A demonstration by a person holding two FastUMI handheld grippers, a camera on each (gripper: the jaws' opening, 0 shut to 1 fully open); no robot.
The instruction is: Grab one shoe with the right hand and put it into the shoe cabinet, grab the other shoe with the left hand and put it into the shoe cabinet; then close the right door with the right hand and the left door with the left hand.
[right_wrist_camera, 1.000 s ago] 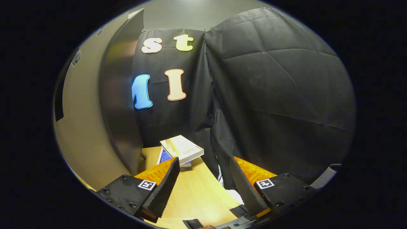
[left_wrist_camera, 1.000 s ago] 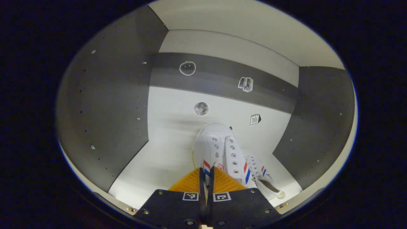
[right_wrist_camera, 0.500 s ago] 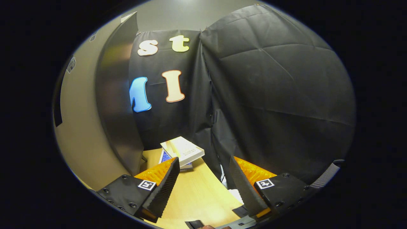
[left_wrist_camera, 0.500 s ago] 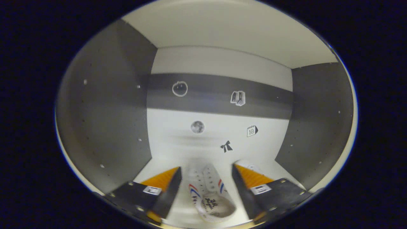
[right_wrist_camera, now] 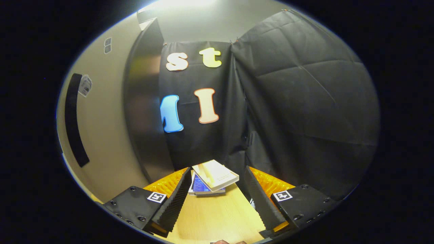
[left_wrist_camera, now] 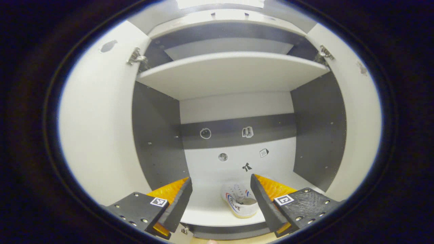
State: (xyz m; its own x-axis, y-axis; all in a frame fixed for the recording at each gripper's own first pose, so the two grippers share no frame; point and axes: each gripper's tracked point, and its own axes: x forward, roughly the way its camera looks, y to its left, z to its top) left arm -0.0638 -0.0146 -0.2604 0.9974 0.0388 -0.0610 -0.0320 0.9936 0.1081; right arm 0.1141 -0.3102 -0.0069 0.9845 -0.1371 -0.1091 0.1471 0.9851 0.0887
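Left gripper (left_wrist_camera: 220, 200) had its fingers spread apart, holding nothing, sitting in front of the open shoe cabinet (left_wrist_camera: 315, 125); between the fingers, well inside, a white shoe (left_wrist_camera: 241, 204) lay on the bottom shelf (left_wrist_camera: 206, 206) near its front edge, heel opening toward the camera; a second shoe could not be made out there, maybe hidden behind the right finger; both doors stood open, left door (left_wrist_camera: 98, 135) and right door (left_wrist_camera: 359, 128) swung wide to either side, hinges at their top corners.

Right gripper (right_wrist_camera: 217, 200) was also apart and empty, over the desk (right_wrist_camera: 217, 220) beside the cabinet; a short stack of books (right_wrist_camera: 212, 178) lay at the desk's far edge against the cloth wall; a tall pale panel with a dark handle strip (right_wrist_camera: 76, 120) stood on its left, likely the right door seen from outside.

Judgement: shoes look done, doors come next; the door panels seem stiff, flat, light on their hinges, smooth and probably slippery, so push flat on the outer face near the free edge rather than pinch; the canvas shoe looked soft and light, best taken at the heel collar if it needs nudging.
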